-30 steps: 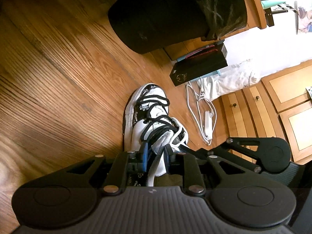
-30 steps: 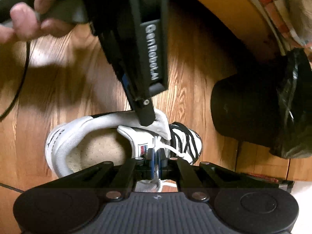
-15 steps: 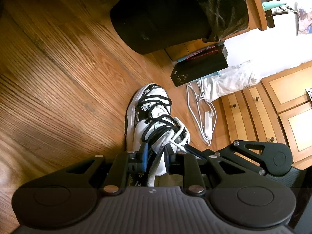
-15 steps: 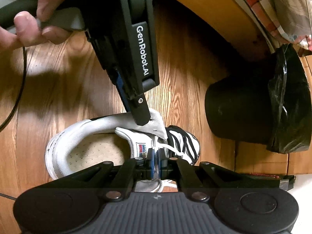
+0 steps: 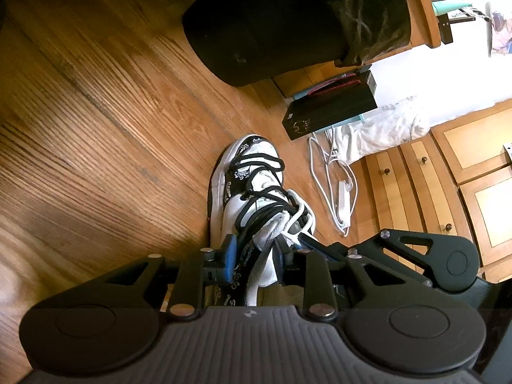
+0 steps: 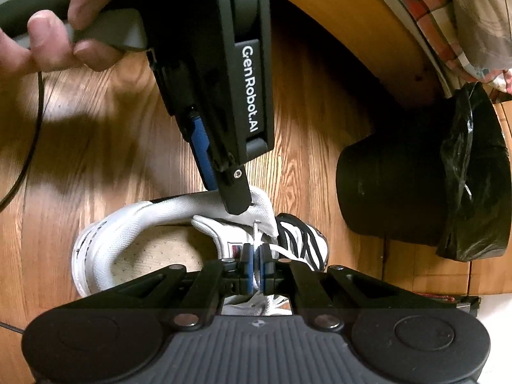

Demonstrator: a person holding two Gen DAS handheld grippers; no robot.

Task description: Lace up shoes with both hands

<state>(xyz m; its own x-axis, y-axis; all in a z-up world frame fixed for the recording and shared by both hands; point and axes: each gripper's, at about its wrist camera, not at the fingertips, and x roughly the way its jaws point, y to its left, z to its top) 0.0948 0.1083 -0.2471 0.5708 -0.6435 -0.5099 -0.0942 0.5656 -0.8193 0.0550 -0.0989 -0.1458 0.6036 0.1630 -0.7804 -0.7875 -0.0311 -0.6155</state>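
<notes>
One white-and-black shoe (image 5: 256, 198) lies on your wooden floor (image 5: 96, 134), toe toward the black bin (image 5: 288, 22). Your right gripper (image 6: 256, 264) is pinched tight on the white lace (image 6: 281, 250) beside the tongue. Your left gripper (image 5: 256, 256) straddles the padded collar (image 6: 179, 204); its jaws have just been opening, and whether the blue pads (image 5: 229, 257) still press it, you cannot tell.

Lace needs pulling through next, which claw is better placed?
Right. The right claw is shut on the white lace beside the eyelet flap of the shoe. The left claw has just been opening its jaws, that flap between them.
</notes>
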